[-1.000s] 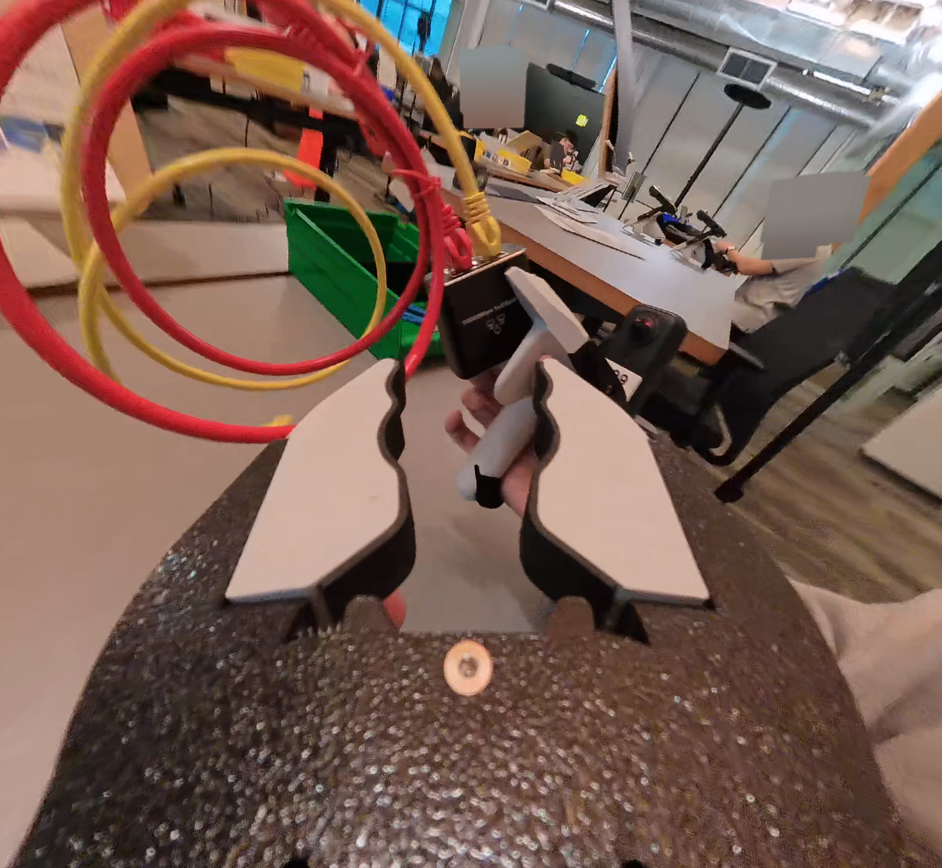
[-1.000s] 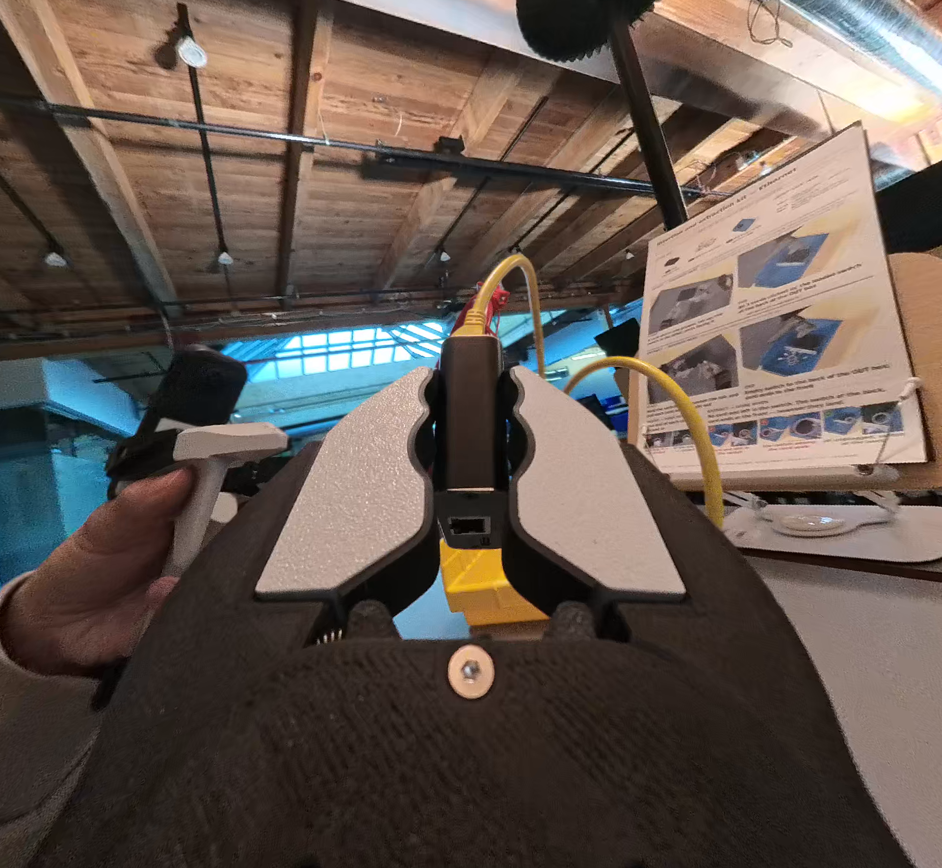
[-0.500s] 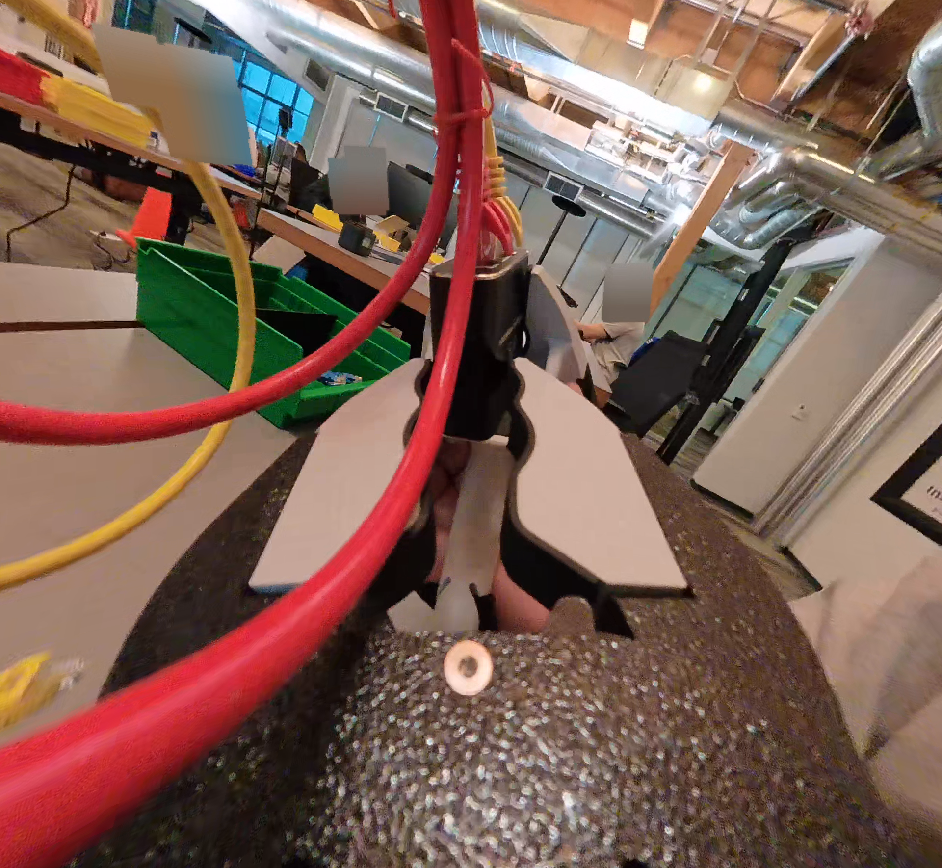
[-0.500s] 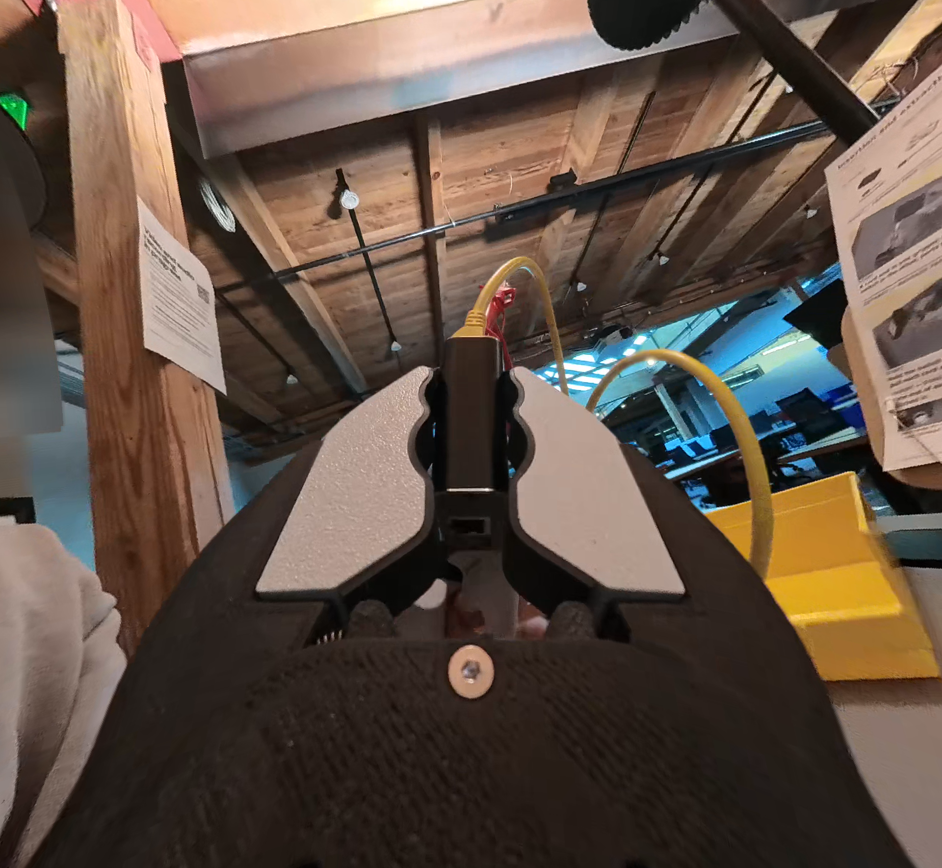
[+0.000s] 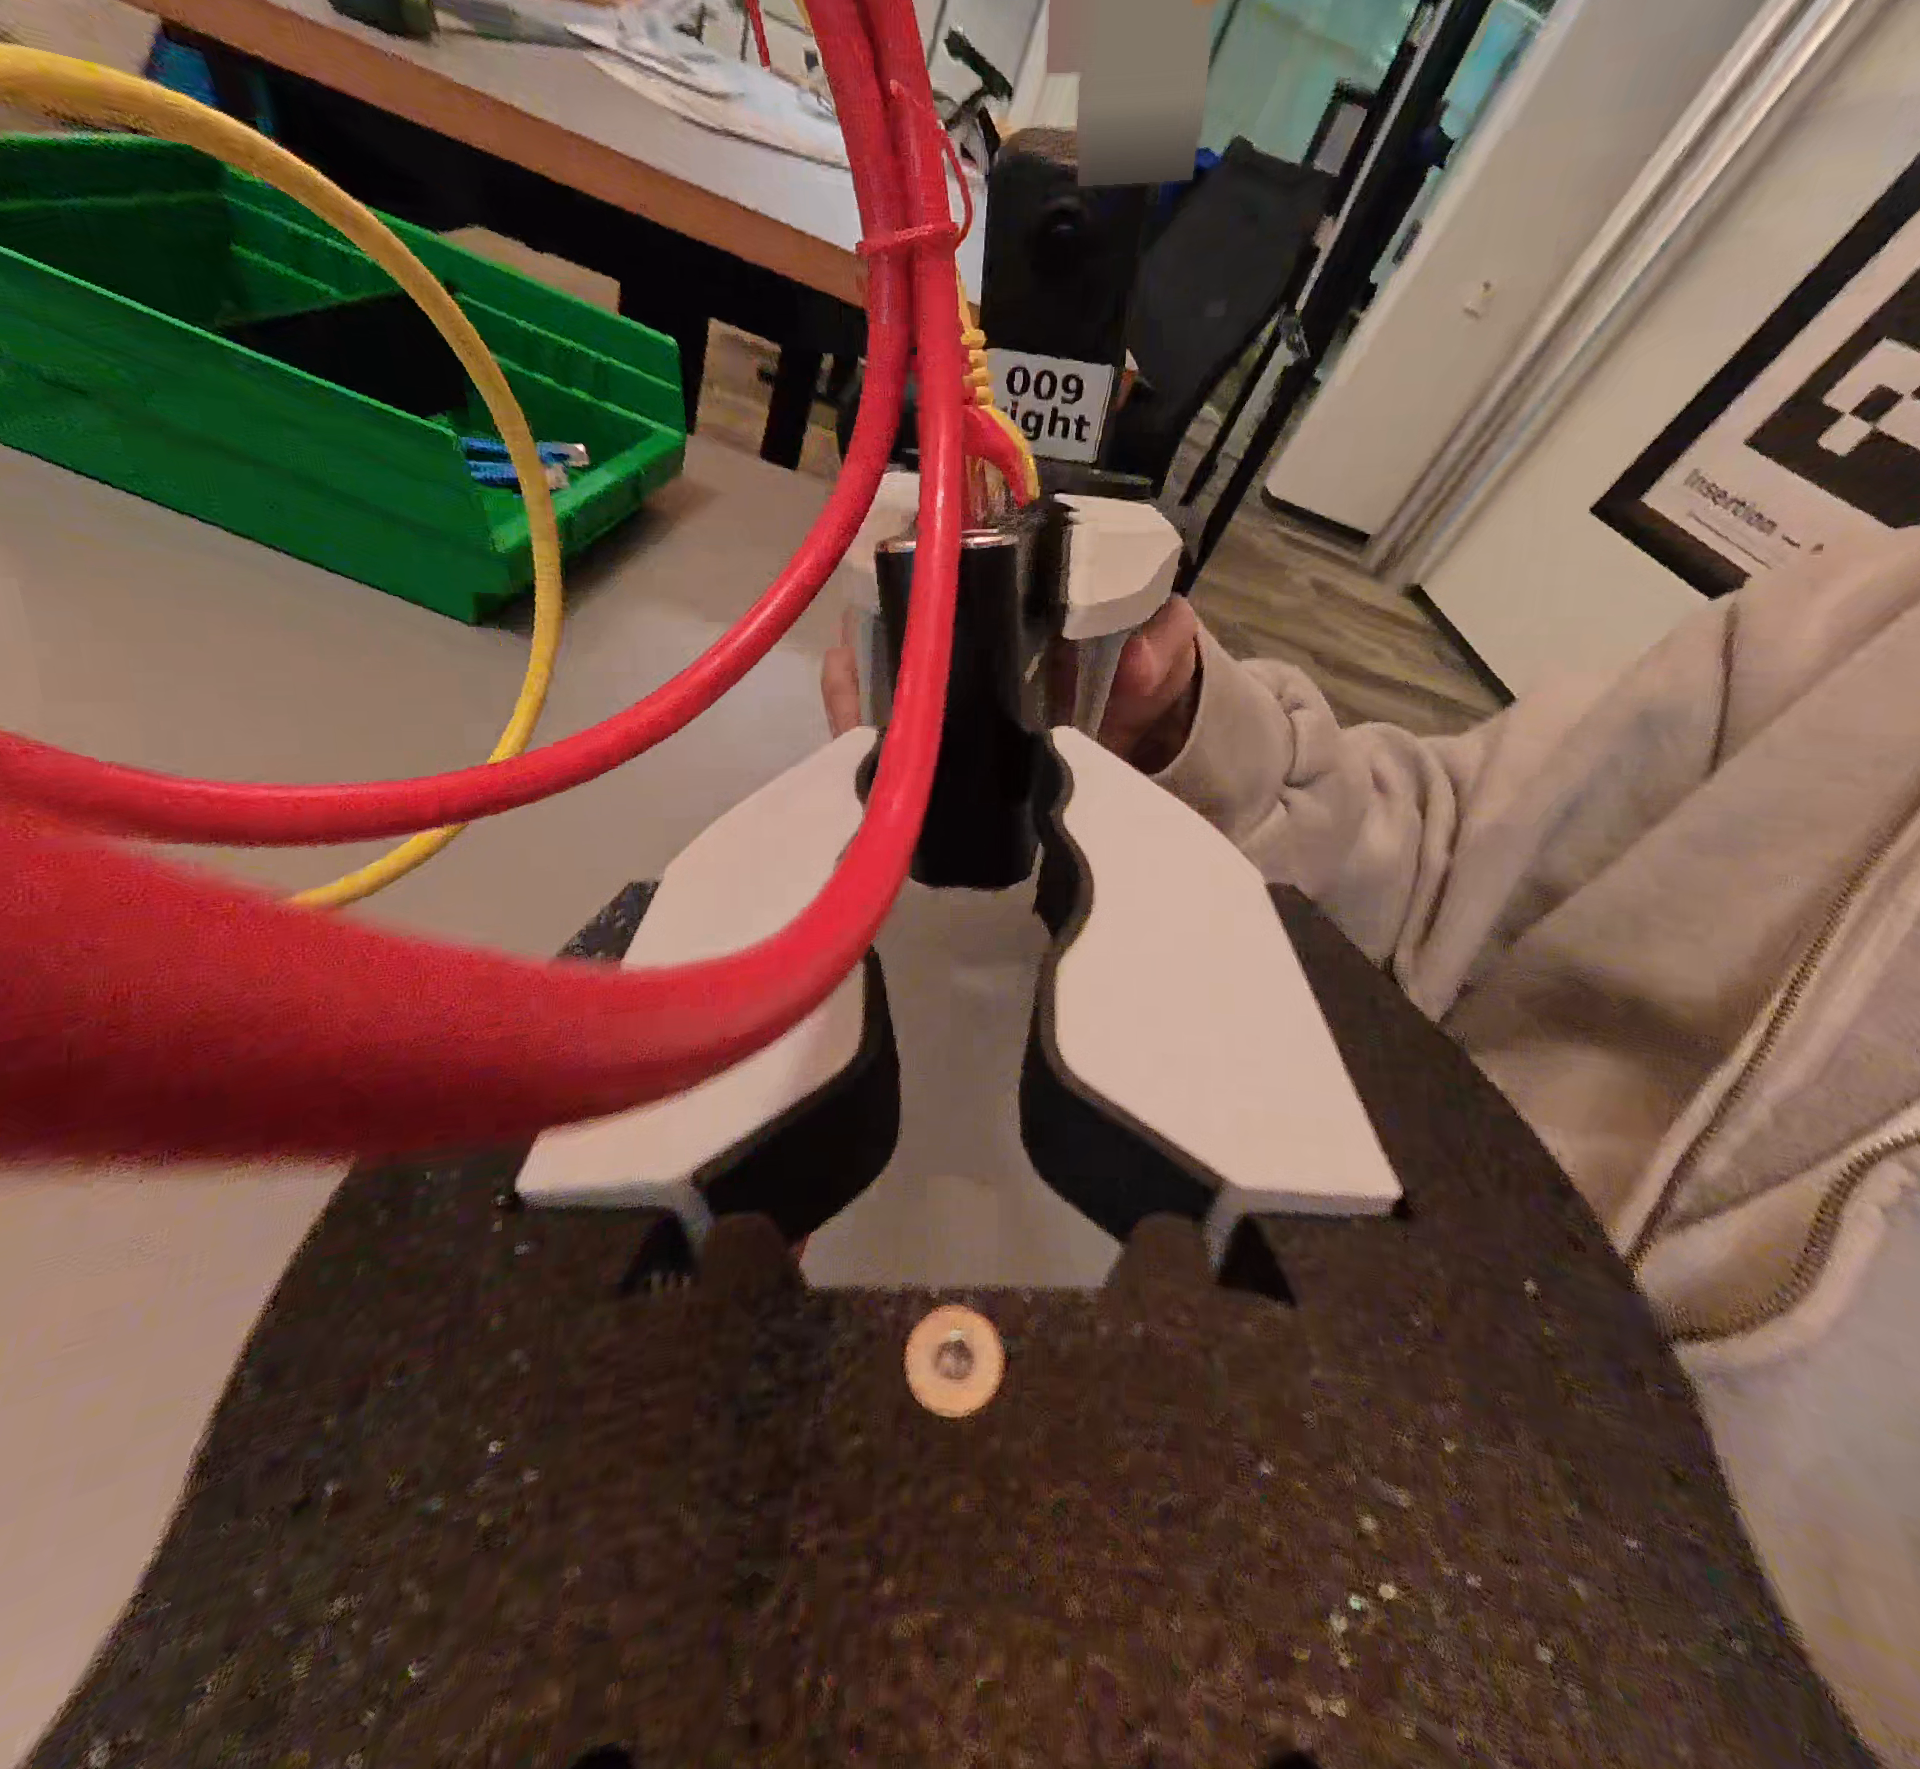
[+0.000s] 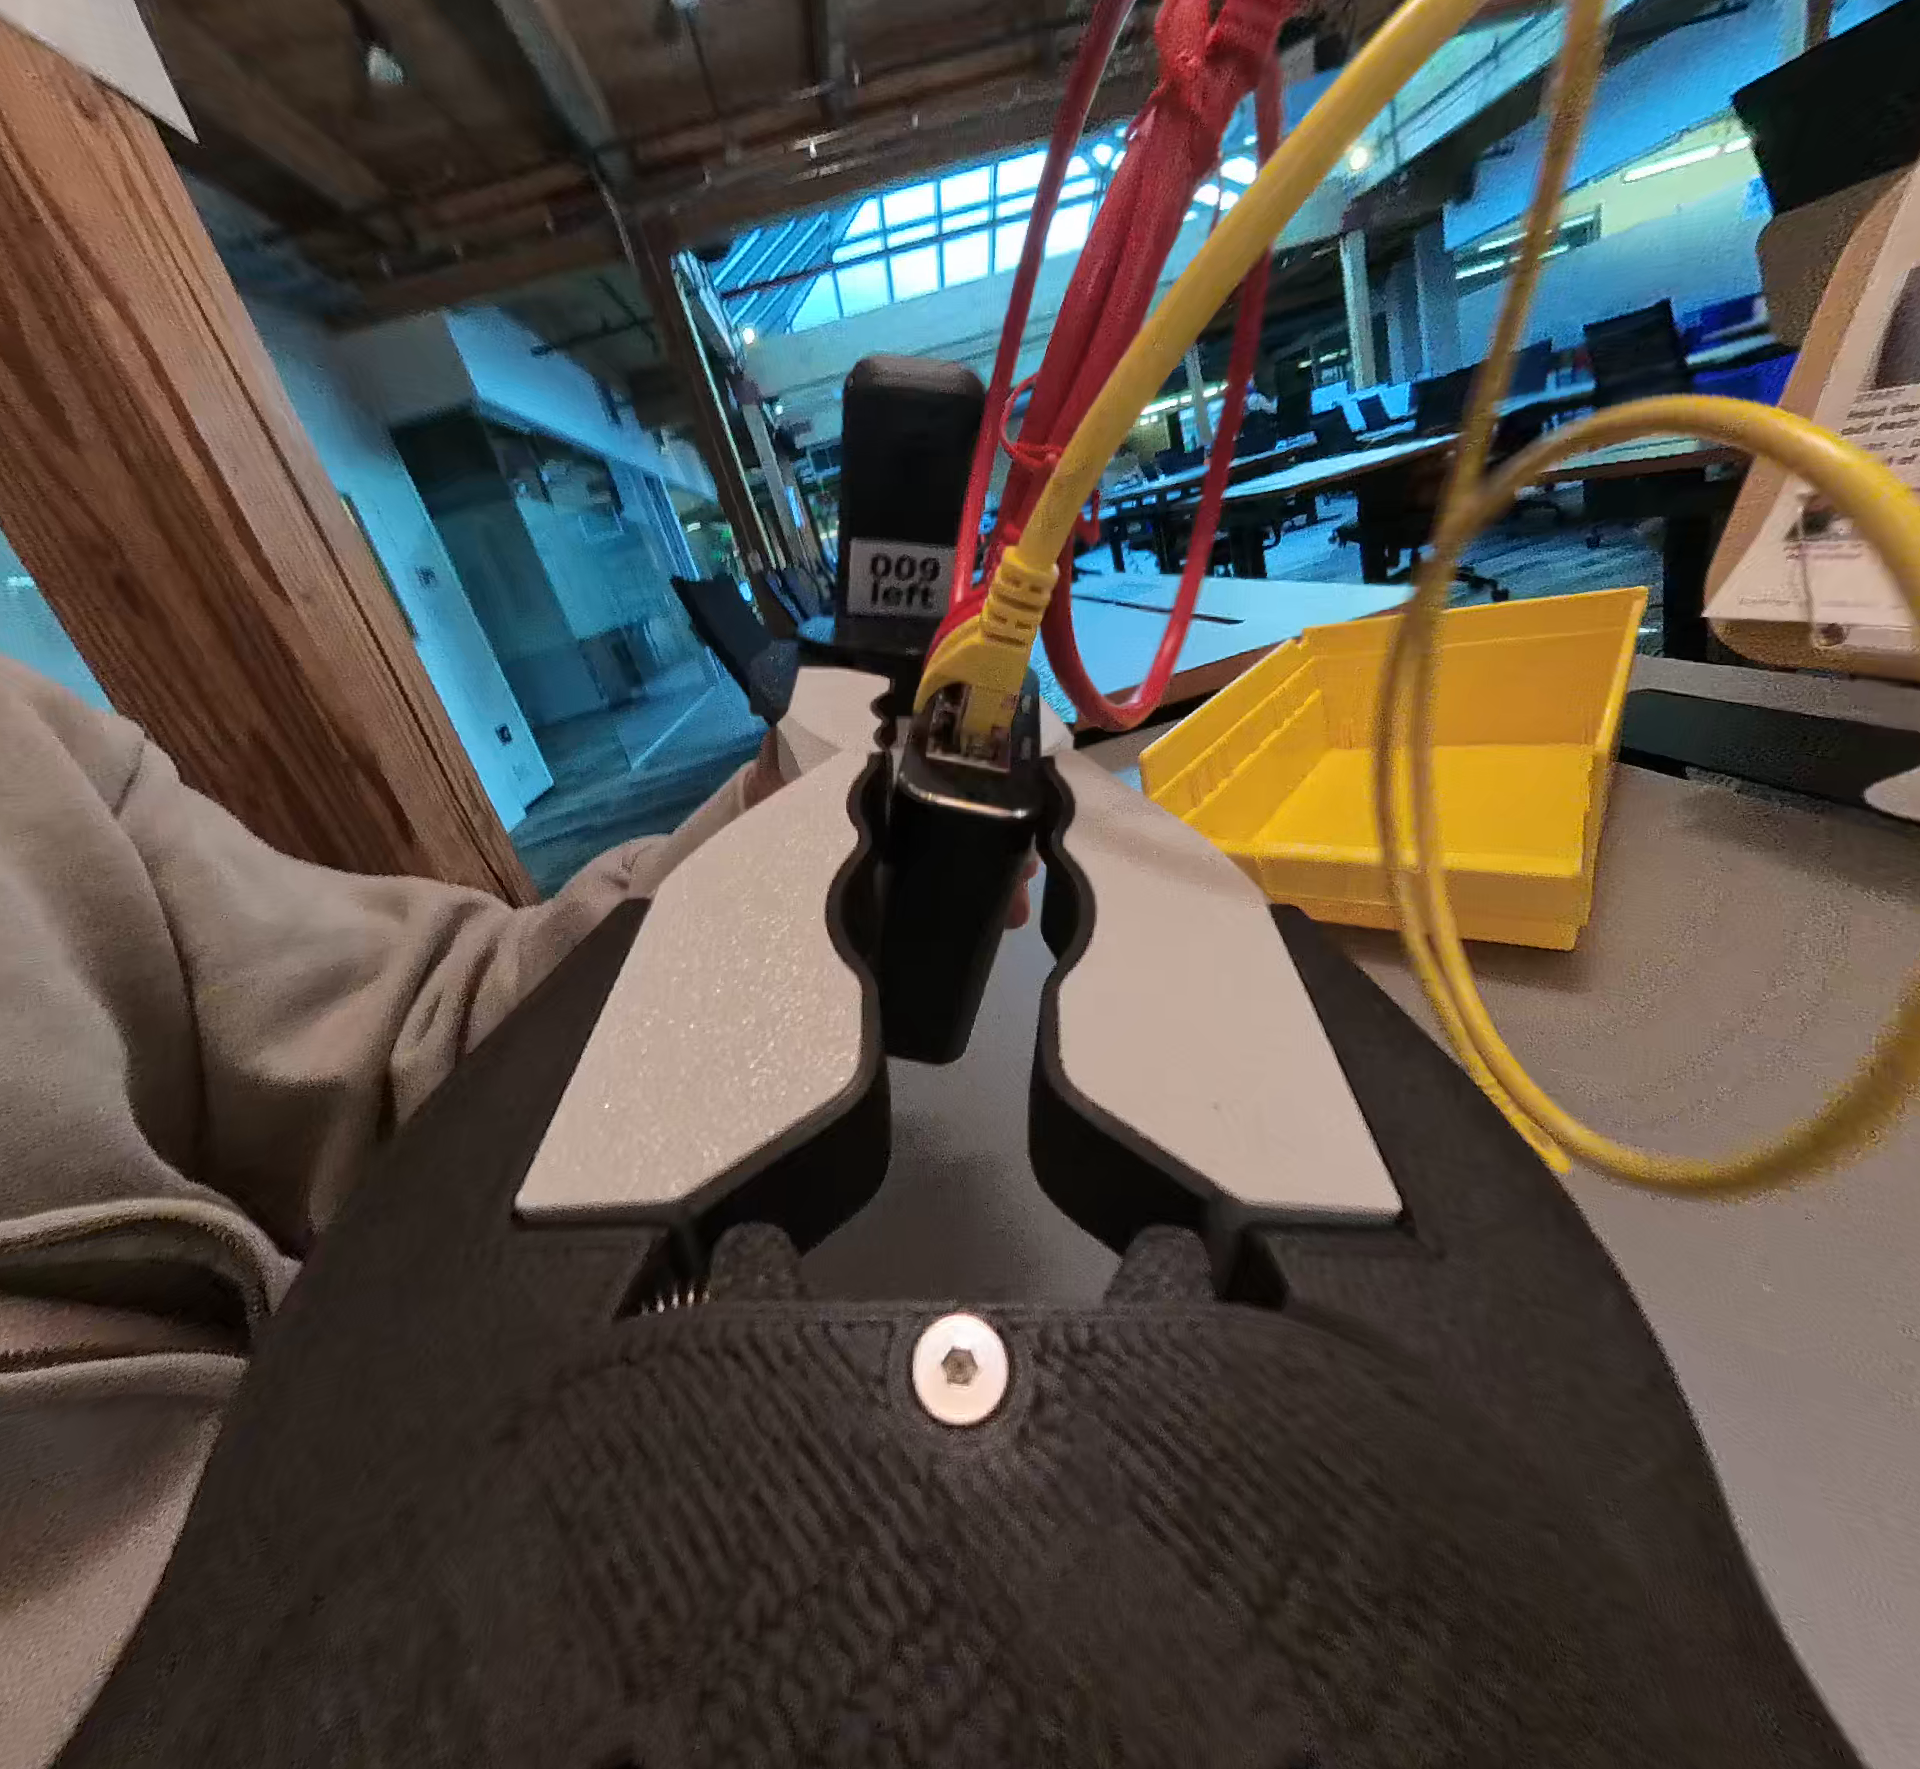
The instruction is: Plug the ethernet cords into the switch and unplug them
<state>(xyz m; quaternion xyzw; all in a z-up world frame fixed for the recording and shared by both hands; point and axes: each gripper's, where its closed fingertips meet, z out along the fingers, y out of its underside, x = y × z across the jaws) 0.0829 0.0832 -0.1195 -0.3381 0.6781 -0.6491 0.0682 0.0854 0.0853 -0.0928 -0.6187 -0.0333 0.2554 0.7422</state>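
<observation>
A small black switch (image 5: 977, 732) is held in the air between both grippers, which face each other. My left gripper (image 5: 961, 763) is shut on its near end. My right gripper (image 6: 961, 774) is shut on the same switch (image 6: 951, 919), which sits tilted between its pads; the right gripper's fingers (image 5: 1117, 566) show behind the switch in the left wrist view. A yellow ethernet cord's plug (image 6: 987, 649) sits in a port on the switch's top. Red cords (image 5: 904, 369) run up from the same end and loop across the left wrist view. The yellow cord (image 6: 1455, 576) loops to the right.
A green bin (image 5: 260, 431) stands on the grey table (image 5: 156, 680) at the left. A yellow bin (image 6: 1434, 784) stands on the table at the right. A wooden post (image 6: 208, 576) rises at the left. A person's sleeve (image 5: 1558, 888) reaches in from the right.
My left gripper came up to the switch, open, and shut on its free end. Both views swung down from the ceiling towards the table. The switch now sits tilted in the right grasp.
</observation>
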